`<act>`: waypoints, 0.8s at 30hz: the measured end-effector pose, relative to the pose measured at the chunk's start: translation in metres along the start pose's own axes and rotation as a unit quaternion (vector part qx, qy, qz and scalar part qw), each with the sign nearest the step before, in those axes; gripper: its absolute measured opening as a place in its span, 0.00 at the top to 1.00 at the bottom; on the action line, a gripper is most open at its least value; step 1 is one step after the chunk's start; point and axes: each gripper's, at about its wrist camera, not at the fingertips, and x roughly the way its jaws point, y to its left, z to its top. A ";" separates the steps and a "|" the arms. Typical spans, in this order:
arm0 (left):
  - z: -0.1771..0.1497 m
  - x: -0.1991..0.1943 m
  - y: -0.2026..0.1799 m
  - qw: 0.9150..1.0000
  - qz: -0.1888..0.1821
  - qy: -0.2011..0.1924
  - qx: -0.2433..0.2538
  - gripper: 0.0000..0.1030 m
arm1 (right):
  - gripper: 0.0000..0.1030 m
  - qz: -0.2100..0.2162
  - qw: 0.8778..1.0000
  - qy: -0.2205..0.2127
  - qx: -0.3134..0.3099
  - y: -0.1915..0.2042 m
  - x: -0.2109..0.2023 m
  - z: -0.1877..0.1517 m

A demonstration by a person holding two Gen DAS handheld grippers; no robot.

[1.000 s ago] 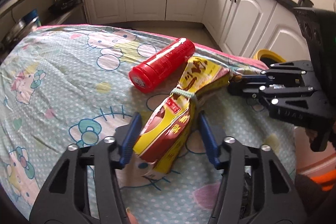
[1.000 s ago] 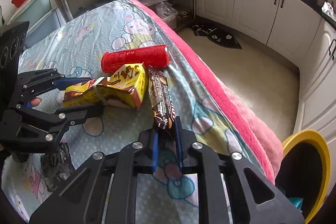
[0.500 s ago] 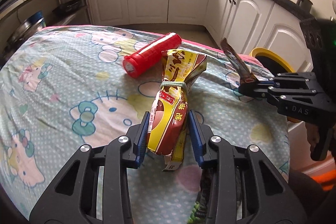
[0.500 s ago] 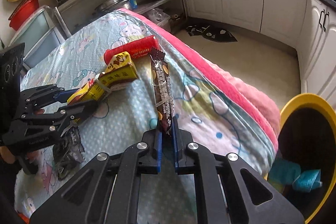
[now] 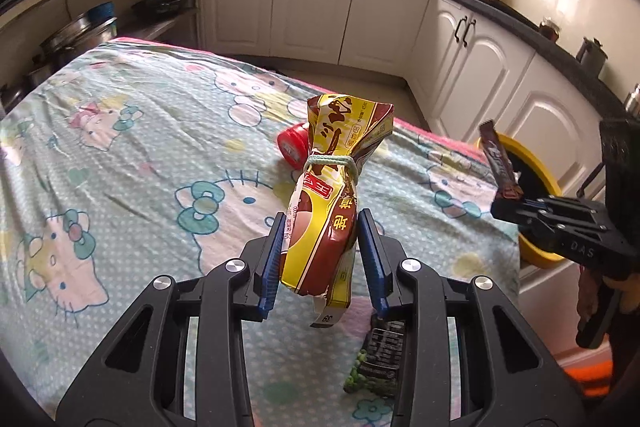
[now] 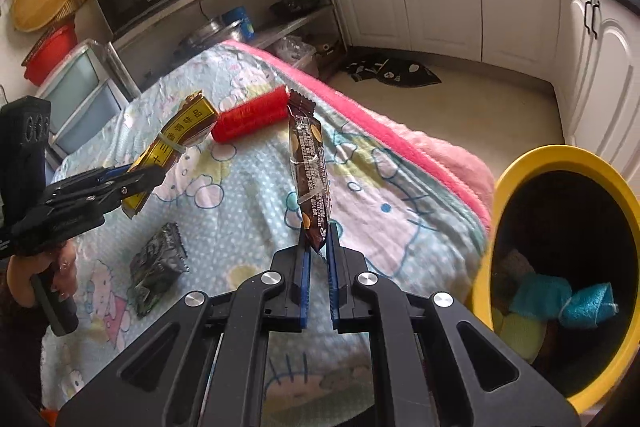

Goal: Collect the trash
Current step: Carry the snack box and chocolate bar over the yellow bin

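Trash in both your grippers, left gripper (image 5: 322, 259) clamped on yellow-brown tied snack bag (image 5: 334, 203) lifted above cartoon-print bedsheet (image 5: 120, 155), right gripper (image 6: 316, 267) pinching dark brown biscuit wrapper (image 6: 310, 163) near sheet's pink edge, beside yellow round bin (image 6: 516, 171).

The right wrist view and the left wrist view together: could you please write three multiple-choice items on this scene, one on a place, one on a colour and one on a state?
1. Where is the red canister?
A. lying on the patterned cloth
B. inside the bin
C. in the left gripper

2. What colour is the rim of the bin?
A. green
B. yellow
C. white

3. What is the state of the right gripper?
A. open and empty
B. shut on the red canister
C. shut on the brown wrapper

Answers:
1 A, it lies on its side on the cloth beyond both held items.
2 B, the rim is bright yellow.
3 C, the wrapper's lower end is pinched between the blue pads.
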 end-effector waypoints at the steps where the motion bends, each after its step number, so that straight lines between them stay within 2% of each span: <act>1: 0.001 -0.003 -0.001 1.000 -0.002 -0.003 -0.004 0.72 | 0.93 -0.001 1.000 -0.005 0.003 -0.002 -0.006 -0.001; 8: 0.010 -0.015 -0.018 1.000 -0.019 -0.018 -0.012 0.72 | 0.93 -0.010 0.999 -0.037 0.024 -0.020 -0.042 -0.006; 24: 0.032 -0.012 -0.084 0.997 -0.060 -0.034 0.024 0.72 | 0.93 -0.062 0.992 -0.092 0.062 -0.064 -0.100 -0.009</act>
